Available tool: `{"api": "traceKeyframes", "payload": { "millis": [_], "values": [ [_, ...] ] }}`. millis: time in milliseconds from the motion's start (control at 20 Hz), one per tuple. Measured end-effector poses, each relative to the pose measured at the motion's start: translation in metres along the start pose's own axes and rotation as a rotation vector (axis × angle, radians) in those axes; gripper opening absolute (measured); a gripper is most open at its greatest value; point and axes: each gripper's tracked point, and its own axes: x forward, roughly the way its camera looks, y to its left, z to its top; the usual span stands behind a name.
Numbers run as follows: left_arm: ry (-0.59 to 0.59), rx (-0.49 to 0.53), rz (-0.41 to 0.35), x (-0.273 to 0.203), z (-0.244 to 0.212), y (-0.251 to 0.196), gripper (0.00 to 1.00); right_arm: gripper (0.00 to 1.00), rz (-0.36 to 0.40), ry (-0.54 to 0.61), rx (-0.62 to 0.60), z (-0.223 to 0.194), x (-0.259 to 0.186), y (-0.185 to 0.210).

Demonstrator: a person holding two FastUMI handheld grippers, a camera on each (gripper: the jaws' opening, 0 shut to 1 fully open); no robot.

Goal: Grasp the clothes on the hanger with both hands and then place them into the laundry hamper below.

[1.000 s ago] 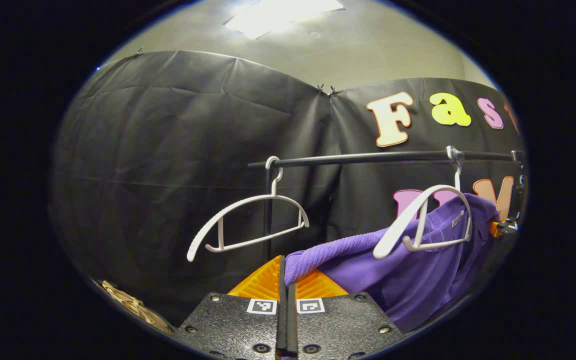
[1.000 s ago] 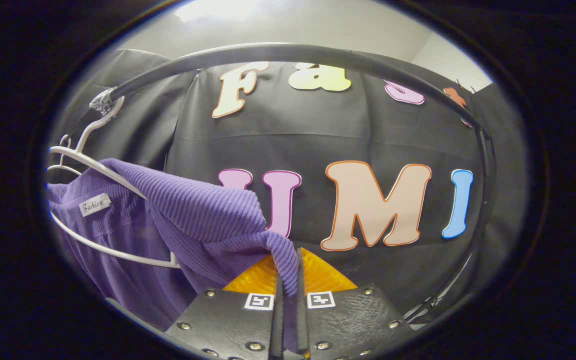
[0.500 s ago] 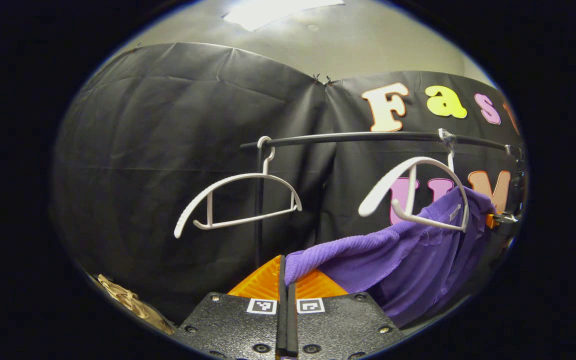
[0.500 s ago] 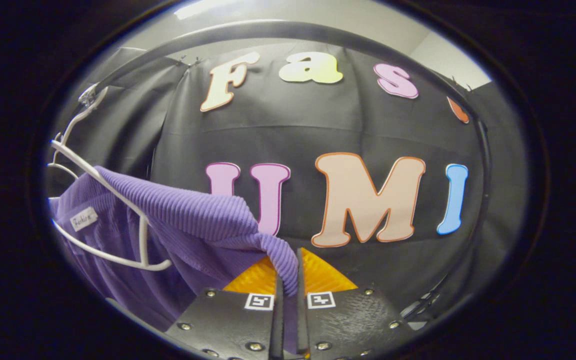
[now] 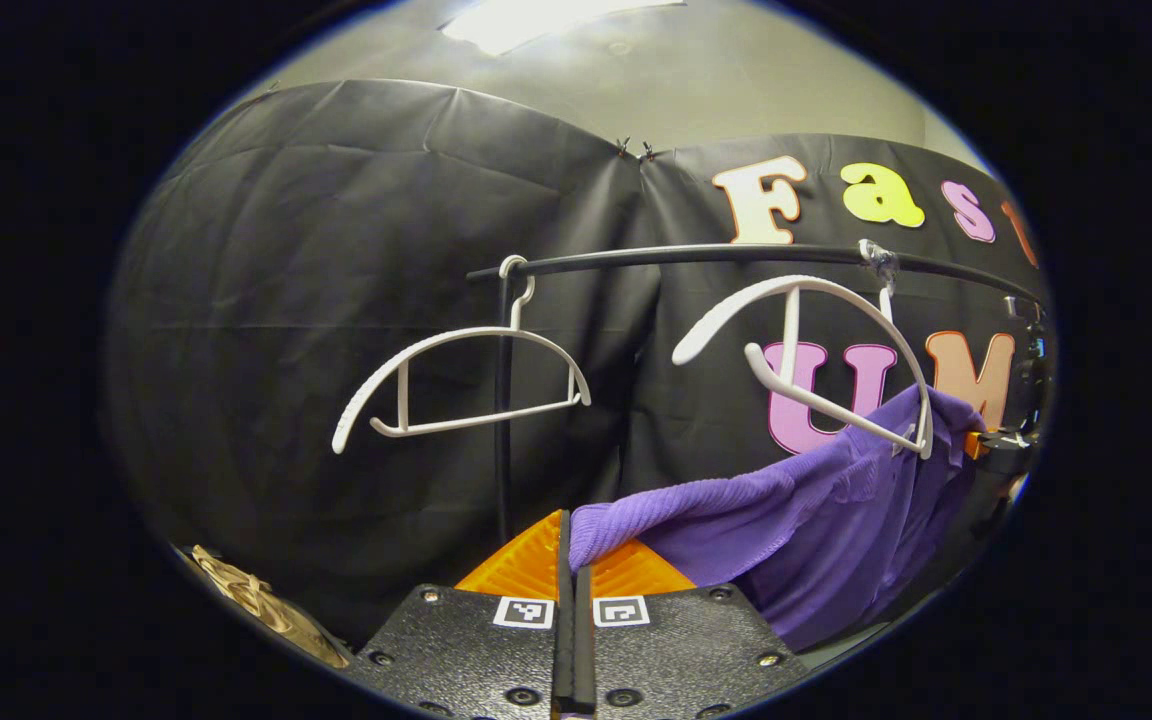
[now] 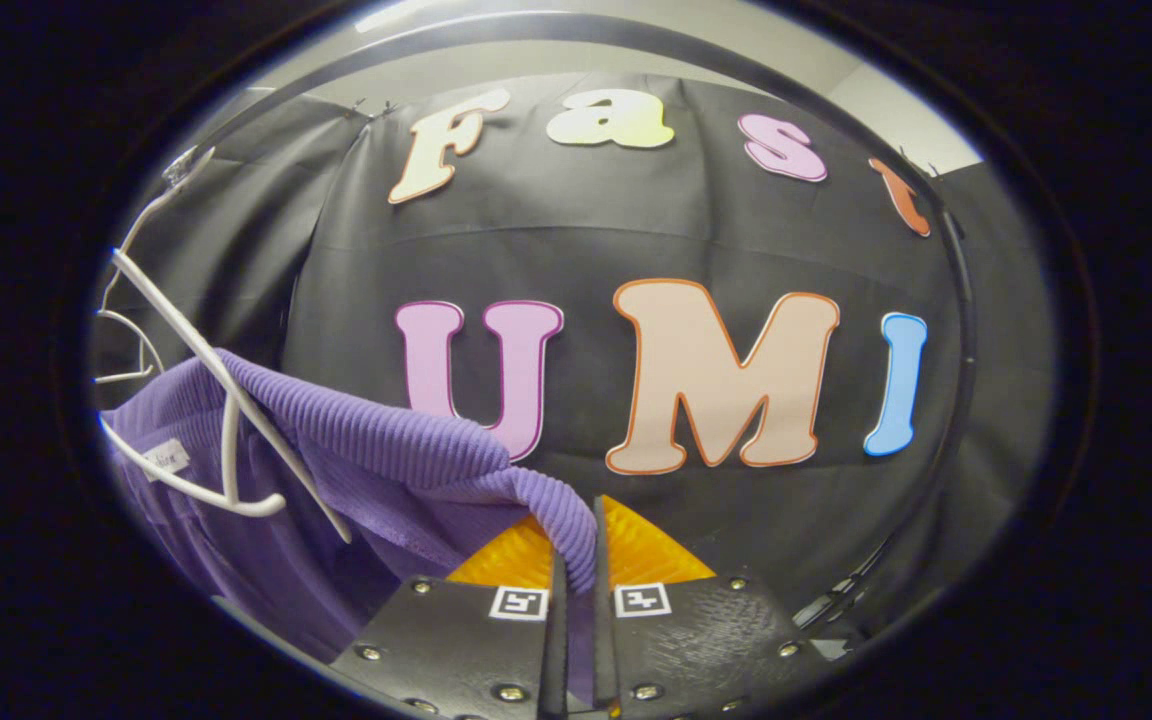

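**Both claws pinch purple top, one shoulder caught on hanger**

Left claw (image 5: 573, 560) is closed on the purple top (image 5: 816, 520); right claw (image 6: 576, 545) is clamped on its other edge. The garment sags between them, one shoulder hooked on the tilted white hanger (image 5: 816, 340). Risk, as a judgement: fabric snags and drags the hanger off the rail (image 5: 716, 255), or slips out. Empty hanger (image 5: 456, 385) nearby; hamper unseen.

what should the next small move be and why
Probably lower both claws together. Each claw, left and right, is shut on the purple top, but its far shoulder is draped on the tilted hanger, so it isn't free yet.
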Motion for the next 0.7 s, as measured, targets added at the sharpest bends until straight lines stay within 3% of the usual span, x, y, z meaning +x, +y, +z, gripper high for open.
{"api": "traceKeyframes", "payload": {
  "millis": [300, 700],
  "values": [
    [0.045, -0.007, -0.010, 0.002, -0.018, -0.004, 0.00, 0.10, 0.006, 0.075, -0.005, -0.041, -0.004, -0.007],
    [0.100, 0.034, -0.020, -0.003, -0.045, -0.008, 0.00, 0.10, 0.102, 0.171, -0.051, -0.101, -0.031, 0.017]
  ]
}}
